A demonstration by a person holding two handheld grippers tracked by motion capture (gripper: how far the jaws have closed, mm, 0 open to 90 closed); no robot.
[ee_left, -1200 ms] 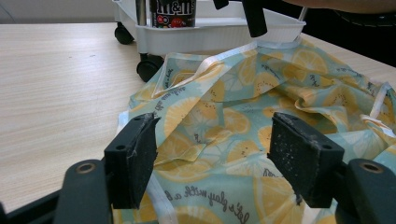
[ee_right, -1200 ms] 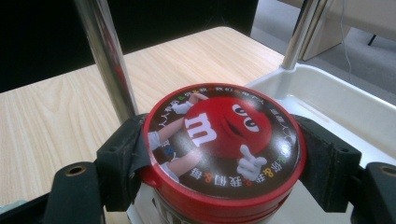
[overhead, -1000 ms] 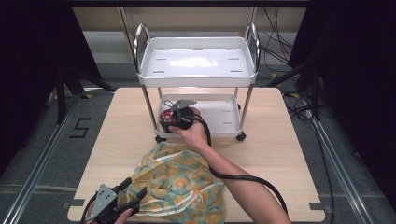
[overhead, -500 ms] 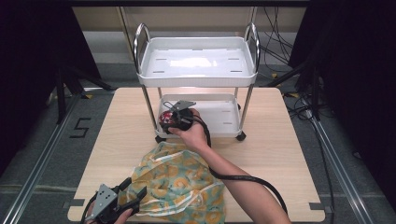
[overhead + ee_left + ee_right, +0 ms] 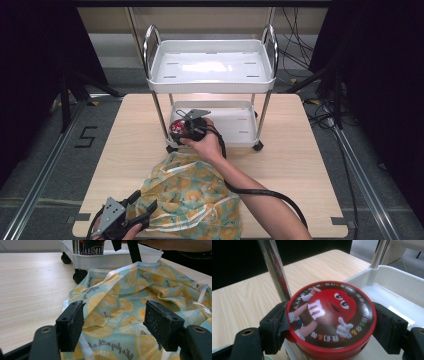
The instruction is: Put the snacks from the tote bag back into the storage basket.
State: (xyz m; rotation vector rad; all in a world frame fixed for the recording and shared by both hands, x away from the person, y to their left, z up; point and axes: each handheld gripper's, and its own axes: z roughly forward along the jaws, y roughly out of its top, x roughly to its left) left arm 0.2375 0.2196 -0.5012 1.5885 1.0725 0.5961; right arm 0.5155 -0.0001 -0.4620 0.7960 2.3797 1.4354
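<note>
- The tin (image 5: 331, 320), a round red-lidded candy can, sits clamped between the right gripper's (image 5: 329, 325) two pads, one on each side of the body just under the lid.
- It is at the near left corner of the cart's lower tray (image 5: 240, 122), beside a chrome post (image 5: 274, 272); whether its base rests on the tray I cannot tell.
- Likely stiff and fairly light; the smooth round wall could slip or spin, so a grip straight across the widest part, below the lid rim, looks safest. Gripping the lid alone risks popping it off.
- The post stands close, so any shift should keep clear of it.
- The left gripper (image 5: 117, 330) hovers with jaws spread wide over the lemon-print bag (image 5: 130, 302), pinching nothing.
- The bag is soft and crumpled on the table (image 5: 125, 135), its far edge reaching the cart (image 5: 212, 65); its white trim or handle looks the best hold.
</note>
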